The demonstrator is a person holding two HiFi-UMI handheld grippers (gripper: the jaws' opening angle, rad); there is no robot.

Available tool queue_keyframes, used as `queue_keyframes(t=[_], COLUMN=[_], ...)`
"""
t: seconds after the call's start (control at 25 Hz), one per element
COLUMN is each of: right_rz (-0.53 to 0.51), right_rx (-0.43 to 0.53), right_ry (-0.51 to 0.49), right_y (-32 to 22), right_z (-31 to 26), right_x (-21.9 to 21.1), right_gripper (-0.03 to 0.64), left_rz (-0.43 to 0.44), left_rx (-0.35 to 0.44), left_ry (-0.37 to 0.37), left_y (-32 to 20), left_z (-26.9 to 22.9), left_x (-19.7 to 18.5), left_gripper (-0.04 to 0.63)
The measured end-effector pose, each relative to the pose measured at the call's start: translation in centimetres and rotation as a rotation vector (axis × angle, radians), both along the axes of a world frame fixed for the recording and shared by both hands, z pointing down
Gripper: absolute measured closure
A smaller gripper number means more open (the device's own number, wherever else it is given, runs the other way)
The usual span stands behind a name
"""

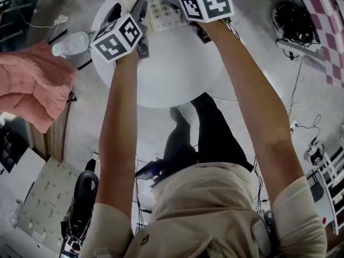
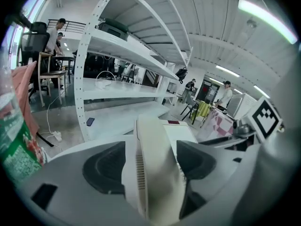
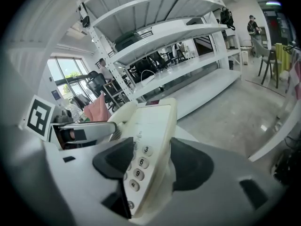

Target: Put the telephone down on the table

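Observation:
A cream telephone (image 1: 160, 8) is held between both grippers at the far side of the round white table (image 1: 172, 74). My left gripper (image 1: 128, 11) is shut on its handset side; in the left gripper view the dark jaws flank the cream handset (image 2: 157, 173). My right gripper (image 1: 185, 16) is shut on the keypad side, and in the right gripper view its jaws clamp the edge by the number keys (image 3: 141, 166). Whether the telephone rests on the table I cannot tell.
A clear water bottle (image 1: 72, 42) lies at the table's left edge, beside a pink cloth (image 1: 32, 85) on a chair. Tall white shelving (image 2: 122, 46) stands beyond the table. Cables (image 1: 293, 20) lie on the floor at the right. The person's legs are under the near edge.

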State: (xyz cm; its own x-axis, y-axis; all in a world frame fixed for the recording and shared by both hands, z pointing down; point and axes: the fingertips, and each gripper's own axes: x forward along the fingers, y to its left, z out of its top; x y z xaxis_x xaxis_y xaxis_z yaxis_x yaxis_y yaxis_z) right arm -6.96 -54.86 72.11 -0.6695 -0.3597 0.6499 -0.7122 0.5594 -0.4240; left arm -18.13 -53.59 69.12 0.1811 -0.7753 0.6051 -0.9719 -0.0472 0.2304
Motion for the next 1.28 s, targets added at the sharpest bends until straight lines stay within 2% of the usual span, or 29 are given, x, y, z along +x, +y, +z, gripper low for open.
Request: queue_keyframes(t=[0.44, 0.6, 0.68, 0.88, 1.0, 1.08, 1.28], right_rz=[0.094, 0.122, 0.12, 0.072, 0.053, 0.044, 0.023], right_rx=[0.054, 0.094, 0.126, 0.229, 0.294, 0.335, 0.435], right_ry=[0.119, 0.108, 0.096, 0.07, 0.046, 0.025, -0.028], right_y=[0.2, 0.5, 0.8, 2.5, 4.1, 5.4, 9.1], right_z=[-3.4, -6.6, -8.8, -15.1, -19.5, -22.5, -29.9], right_x=[2.4, 2.9, 2.5, 1.1, 0.1, -0.4, -1.2], right_gripper=[0.377, 0.401, 0.427, 0.561, 0.618, 0.621, 0.623], left_rz=[0.073, 0.129, 0.159, 0.222, 0.251, 0.265, 0.305], left_rx=[0.07, 0.113, 0.147, 0.244, 0.292, 0.323, 0.403], left_ry=[-0.03, -0.018, -0.011, 0.016, 0.032, 0.042, 0.083], left_y=[2.7, 4.0, 4.5, 6.4, 8.2, 9.6, 13.3], left_z=[-6.2, -10.0, -12.4, -18.7, -22.4, -24.8, -30.9], left_x=[1.8, 3.2, 3.7, 5.0, 5.0, 4.7, 4.3], left_gripper=[0.275, 0.277, 0.303, 0.405, 0.474, 0.524, 0.572])
